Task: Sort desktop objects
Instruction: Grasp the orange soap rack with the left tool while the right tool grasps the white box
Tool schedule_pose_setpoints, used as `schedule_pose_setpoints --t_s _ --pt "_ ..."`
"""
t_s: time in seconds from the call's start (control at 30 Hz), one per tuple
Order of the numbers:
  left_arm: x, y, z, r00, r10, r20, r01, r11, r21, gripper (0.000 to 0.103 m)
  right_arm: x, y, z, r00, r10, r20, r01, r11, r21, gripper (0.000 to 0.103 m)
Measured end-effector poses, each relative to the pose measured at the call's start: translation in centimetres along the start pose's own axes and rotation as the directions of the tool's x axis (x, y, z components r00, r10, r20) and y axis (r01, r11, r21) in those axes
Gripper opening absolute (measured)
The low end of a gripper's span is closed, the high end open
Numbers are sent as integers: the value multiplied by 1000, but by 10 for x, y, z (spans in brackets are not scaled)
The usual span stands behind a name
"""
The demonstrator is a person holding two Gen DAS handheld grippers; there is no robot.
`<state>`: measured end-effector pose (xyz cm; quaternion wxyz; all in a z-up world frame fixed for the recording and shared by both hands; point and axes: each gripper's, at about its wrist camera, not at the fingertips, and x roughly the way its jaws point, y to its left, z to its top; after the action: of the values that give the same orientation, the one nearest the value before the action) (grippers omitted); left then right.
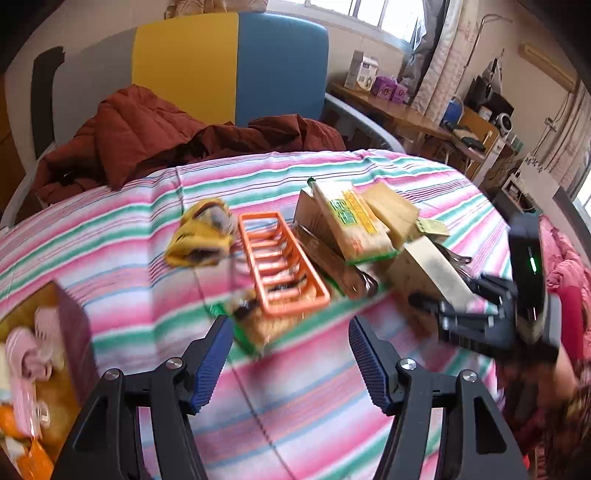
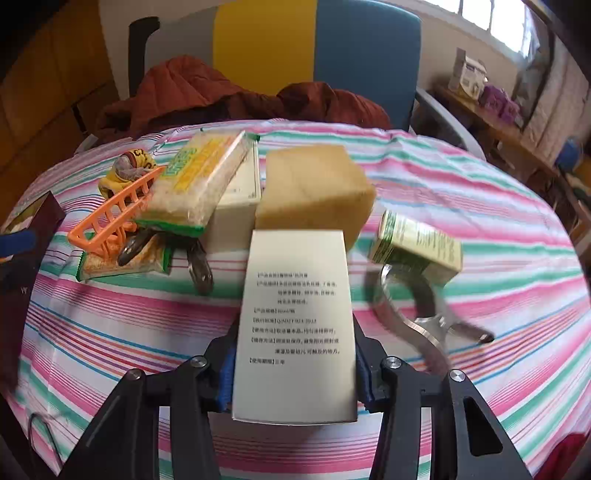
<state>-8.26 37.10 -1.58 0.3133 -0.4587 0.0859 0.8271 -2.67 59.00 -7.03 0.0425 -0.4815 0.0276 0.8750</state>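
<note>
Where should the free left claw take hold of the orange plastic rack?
Grip the orange rack on its near end rail, coming down from above on the left claw's side. The rim is thin and raised, its near end faces that claw, and the snack packet crowds its far right.

Daylight pours in from the windows (image 1: 369, 14) at the upper right, blown out white, leaving the room evenly bright with soft shadows. The left view smears with motion blur. Both views bow and darken at their fisheye corners.
</note>
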Motion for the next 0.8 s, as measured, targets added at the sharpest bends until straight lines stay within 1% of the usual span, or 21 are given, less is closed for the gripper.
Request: schedule_pose_setpoints --t_s 0.07,0.1,0.17,0.23,0.3,0.33,0.37,0.4,0.5,0.6,0.77,0.8 --pt "14 -4 9 1000 10 -25 -10 1000 26 66 6 3 -8 1000 -11 4 11 1000 -1 50" --pt "21 -6 13 999 27 -36 -26 999 36 66 7 4 -13 999 -21 24 21 1000 -7 50" --pt "32 -5 18 998 21 -60 -19 999 38 66 5 4 -17 998 -27 56 27 1000 9 50" --pt "42 -3 23 997 28 -74 -26 999 25 66 6 2 -19 997 -28 76 26 999 27 50" --pt "53 -2 26 995 38 -90 -35 999 36 66 6 3 -21 995 -34 91 31 999 32 50" --pt "58 -1 26 994 54 -100 -51 998 33 64 6 4 -21 995 -36 95 33 999 32 50" --pt "61 1 26 994 44 -103 -42 999 25 57 7 4 -20 995 -37 95 34 999 32 50" --pt "62 4 24 995 29 -99 -27 999 19 55 7 3 -20 995 -36 95 33 999 33 50" --pt "58 12 16 997 1 -79 -1 1000 -1 55 6 3 -20 995 -31 96 27 999 41 50" --pt "49 18 5 998 -6 -65 6 1000 1 54 6 3 -21 995 -33 97 29 999 44 50" --pt "25 24 -19 999 -27 -43 25 999 -45 54 8 2 -20 995 -41 95 35 997 67 50" --pt "19 25 -25 999 -27 -29 25 998 -54 54 7 3 -22 994 -42 96 35 996 79 50"
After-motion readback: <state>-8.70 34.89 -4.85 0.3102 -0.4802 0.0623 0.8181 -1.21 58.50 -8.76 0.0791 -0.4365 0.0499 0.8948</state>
